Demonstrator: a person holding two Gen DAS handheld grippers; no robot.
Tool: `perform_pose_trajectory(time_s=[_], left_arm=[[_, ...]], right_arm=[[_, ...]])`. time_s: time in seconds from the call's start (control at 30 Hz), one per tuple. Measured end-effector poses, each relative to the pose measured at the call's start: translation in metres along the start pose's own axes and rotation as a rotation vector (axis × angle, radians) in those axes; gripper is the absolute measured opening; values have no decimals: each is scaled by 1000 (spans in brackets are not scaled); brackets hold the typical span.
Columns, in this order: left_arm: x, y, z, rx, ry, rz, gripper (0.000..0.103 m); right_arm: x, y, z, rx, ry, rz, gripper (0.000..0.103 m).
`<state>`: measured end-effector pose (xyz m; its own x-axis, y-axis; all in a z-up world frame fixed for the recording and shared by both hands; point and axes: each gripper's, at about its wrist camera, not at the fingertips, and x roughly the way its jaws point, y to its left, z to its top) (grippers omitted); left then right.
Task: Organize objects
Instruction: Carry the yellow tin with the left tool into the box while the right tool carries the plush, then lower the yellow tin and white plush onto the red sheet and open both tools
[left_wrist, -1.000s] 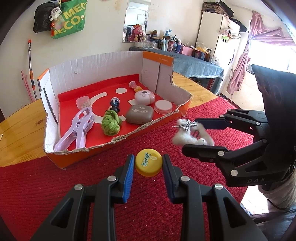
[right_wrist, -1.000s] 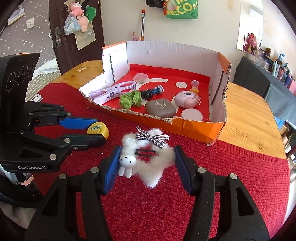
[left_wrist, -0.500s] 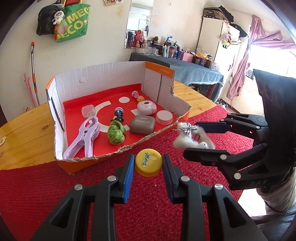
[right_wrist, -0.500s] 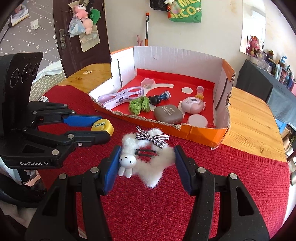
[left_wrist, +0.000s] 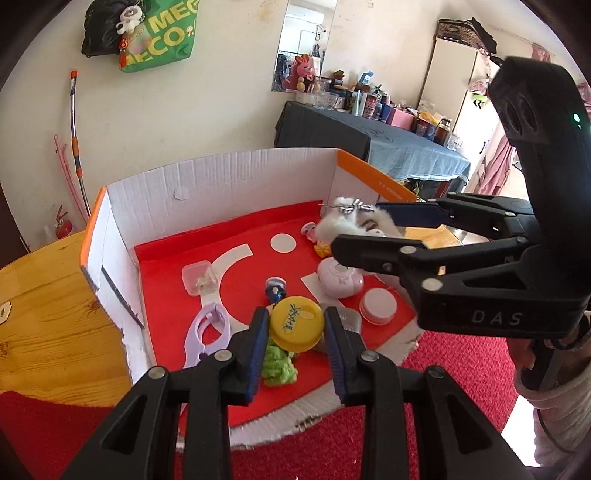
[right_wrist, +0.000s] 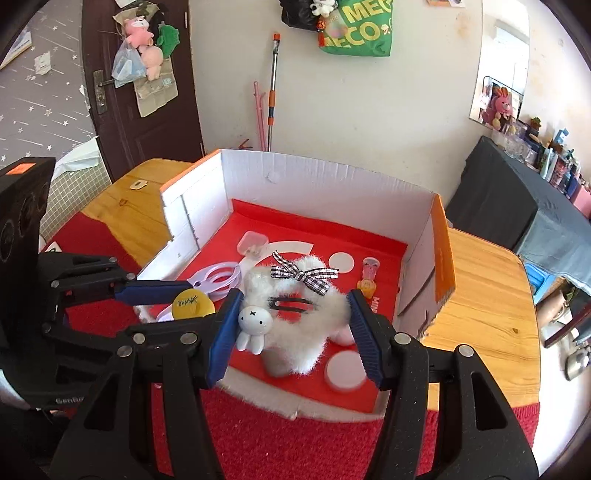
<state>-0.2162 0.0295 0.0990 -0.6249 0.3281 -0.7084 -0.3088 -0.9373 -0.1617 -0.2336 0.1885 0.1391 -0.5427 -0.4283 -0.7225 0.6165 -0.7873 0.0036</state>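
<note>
My left gripper (left_wrist: 295, 328) is shut on a yellow cap (left_wrist: 296, 324) and holds it above the open cardboard box (left_wrist: 221, 177) with a red floor. My right gripper (right_wrist: 293, 325) is shut on a white fluffy hair clip (right_wrist: 295, 325) with a checked bow and a small bunny, also held over the box (right_wrist: 332, 173). In the left wrist view the right gripper (left_wrist: 369, 229) with the fluffy clip (left_wrist: 347, 221) hangs above the box's right side. In the right wrist view the left gripper (right_wrist: 184, 295) with the yellow cap (right_wrist: 192, 303) is at the left.
In the box lie a lilac clip (left_wrist: 207, 332), a green knot (left_wrist: 277, 363), a clear small case (left_wrist: 199, 277), a pink round case (left_wrist: 340, 282), a white disc (left_wrist: 378, 305) and a small blue figure (left_wrist: 275, 291). The box stands on a red mat (left_wrist: 461, 369) on a wooden table (left_wrist: 48, 317).
Both grippers have lifted and moved forward from above the red mat to above the box, each still holding its object.
</note>
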Motion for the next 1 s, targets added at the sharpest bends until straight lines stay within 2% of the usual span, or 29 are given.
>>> perform_pose_trajectory(time_s=[0.2,0.4,0.67,1.0], left_arm=[[37,14,23,-28,62,30,32],[64,29,35,-60,114,55,32],[85,35,41,-52,147,95,32],[104,41,39,-69,203,103,32]], right_arm=[[52,-18,33,55,98,-4,56],[90,-30,44,103,181,-1,55],[118,-33,48,105,261,-11,56],[139,-39,45,106,325,-36,56]])
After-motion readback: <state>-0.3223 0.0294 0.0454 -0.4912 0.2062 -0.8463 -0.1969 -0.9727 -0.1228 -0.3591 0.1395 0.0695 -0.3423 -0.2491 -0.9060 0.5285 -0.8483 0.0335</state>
